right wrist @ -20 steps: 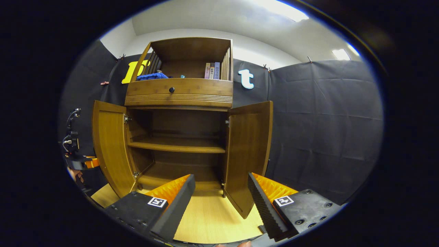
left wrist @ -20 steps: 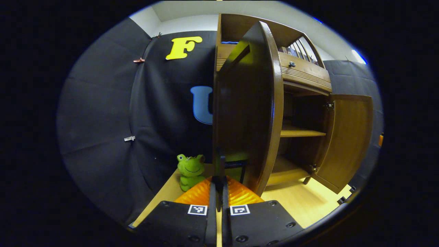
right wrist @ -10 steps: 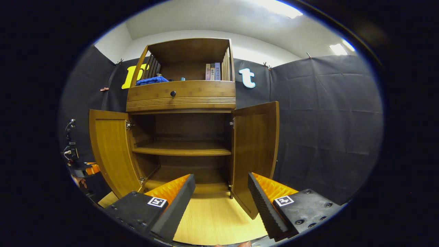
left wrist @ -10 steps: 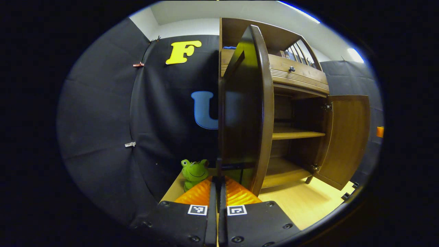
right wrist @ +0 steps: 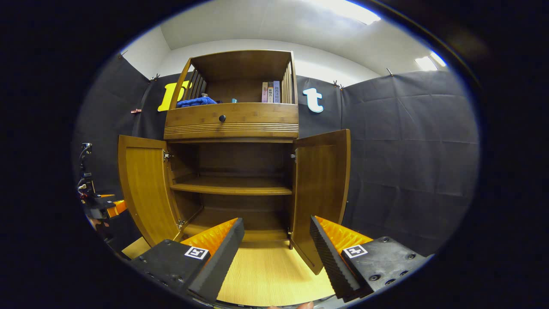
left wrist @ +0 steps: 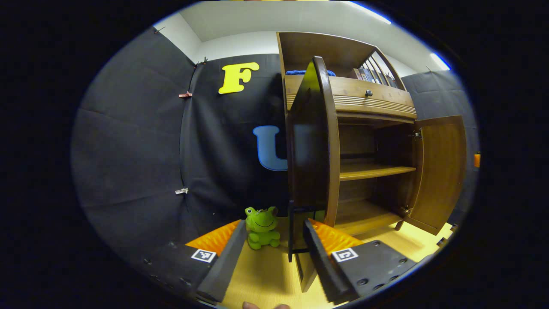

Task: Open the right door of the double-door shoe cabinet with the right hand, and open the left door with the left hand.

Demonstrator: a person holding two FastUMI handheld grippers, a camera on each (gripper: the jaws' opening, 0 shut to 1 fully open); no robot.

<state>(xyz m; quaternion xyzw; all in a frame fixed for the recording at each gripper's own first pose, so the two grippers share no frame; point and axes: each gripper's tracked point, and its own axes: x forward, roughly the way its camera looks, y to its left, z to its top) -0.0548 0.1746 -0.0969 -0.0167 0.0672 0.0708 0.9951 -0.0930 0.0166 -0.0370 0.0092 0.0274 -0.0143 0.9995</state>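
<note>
The wooden shoe cabinet stands with both lower doors swung out. In the right gripper view the left door and right door flank bare shelves. My right gripper is open, back from the cabinet and apart from both doors. In the left gripper view the left door shows edge-on, with its black handle just ahead between my fingers. My left gripper is open, touching nothing. The right door hangs open beyond. The left gripper also shows beside the left door.
A green frog toy sits on the light wooden floor left of the cabinet, close to my left fingers. A drawer with a black knob sits above the doors. Books and a blue cloth lie on the top shelf.
My left gripper has opened, let go of the left door's handle and drawn back a little. The left door stays wide open. The right gripper has barely moved.
</note>
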